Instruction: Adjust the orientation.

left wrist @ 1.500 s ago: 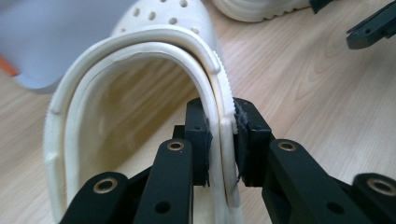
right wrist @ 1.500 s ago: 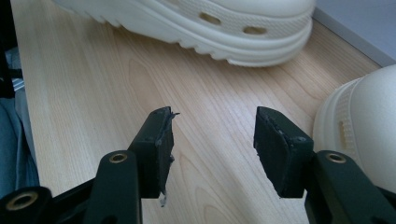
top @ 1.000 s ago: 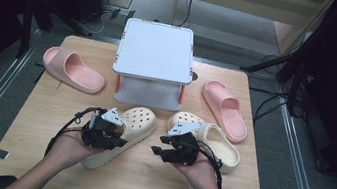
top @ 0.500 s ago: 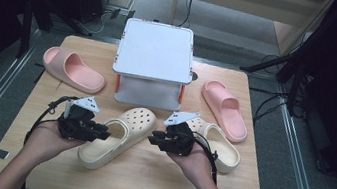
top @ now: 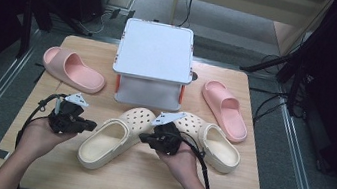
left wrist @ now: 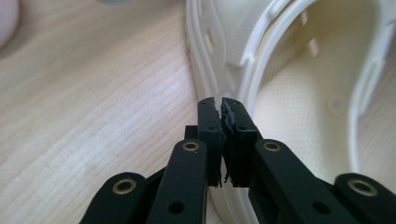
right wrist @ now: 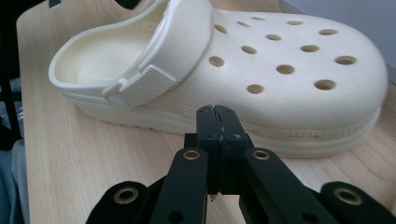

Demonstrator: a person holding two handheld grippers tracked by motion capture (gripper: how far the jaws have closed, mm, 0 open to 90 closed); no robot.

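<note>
at the lower middle of the high view, two cream clogs lie on the wooden table [top: 43,177] in front of a white box [top: 154,57]; the left clog [top: 117,137] runs diagonally, the right clog [top: 212,141] sits just beside it, their toes close together. pink slides lie at the left [top: 73,69] and right [top: 225,108] edges of the table, well apart from the work.

the left gripper [top: 88,125] sits just left of the left clog's heel rim, and the right gripper [top: 145,139] hangs between the two clogs. both have just been closing, with nothing between the jaws: the left gripper's [left wrist: 222,105] jaws are all but pressed together, a sliver of gap remaining, and the right gripper's [right wrist: 217,112] are pressed fully together.

the risk i see: shut jaws can only push, so a nudge could skid a clog, and jaws reopened too close could catch the strap [right wrist: 182,42] rather than the wall.

from above, each gripper's spacing from the clogs is hard to judge; the left gripper view puts its tips just before the clog's rim [left wrist: 252,70], whether touching i cannot tell. the right gripper view shows its tips low against the sole's side.
</note>
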